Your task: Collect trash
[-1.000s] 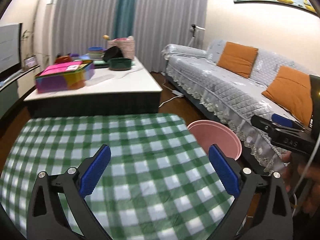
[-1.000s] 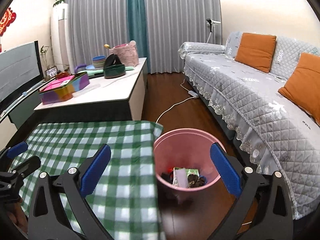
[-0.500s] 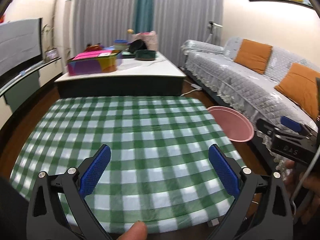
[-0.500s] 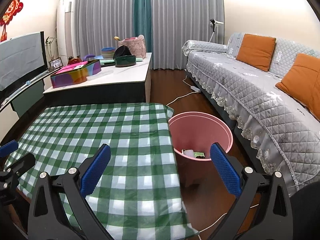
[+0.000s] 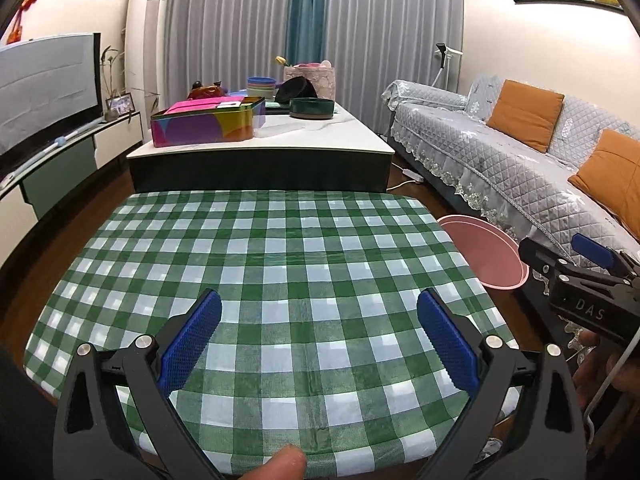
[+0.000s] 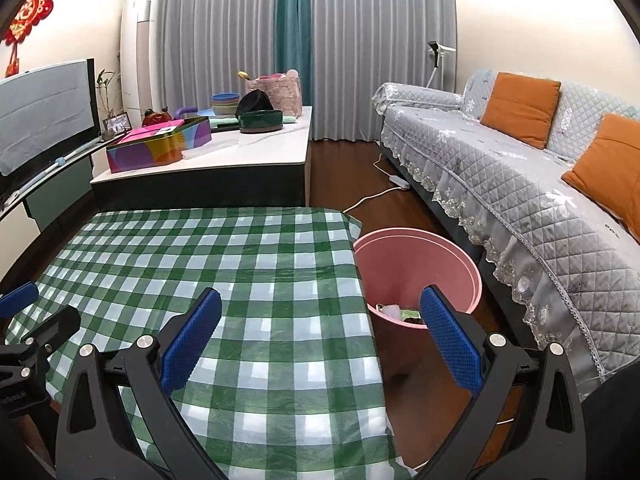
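A pink trash bin (image 6: 420,268) stands on the floor right of the table with the green checked cloth (image 6: 240,264). Some trash (image 6: 398,312) lies in its bottom. The bin also shows in the left wrist view (image 5: 486,254). My left gripper (image 5: 318,340) is open and empty over the near part of the cloth (image 5: 280,260). My right gripper (image 6: 320,340) is open and empty over the table's right edge, short of the bin. No loose trash shows on the cloth.
A grey sofa (image 6: 520,184) with orange cushions runs along the right. A white coffee table (image 5: 264,136) behind holds a colourful box (image 5: 208,122) and bowls. A TV (image 5: 44,88) stands at the left. A cable (image 6: 372,196) lies on the floor.
Both grippers have pulled back and up from the bin and table. More of the table and room shows now. Both stayed open and empty.
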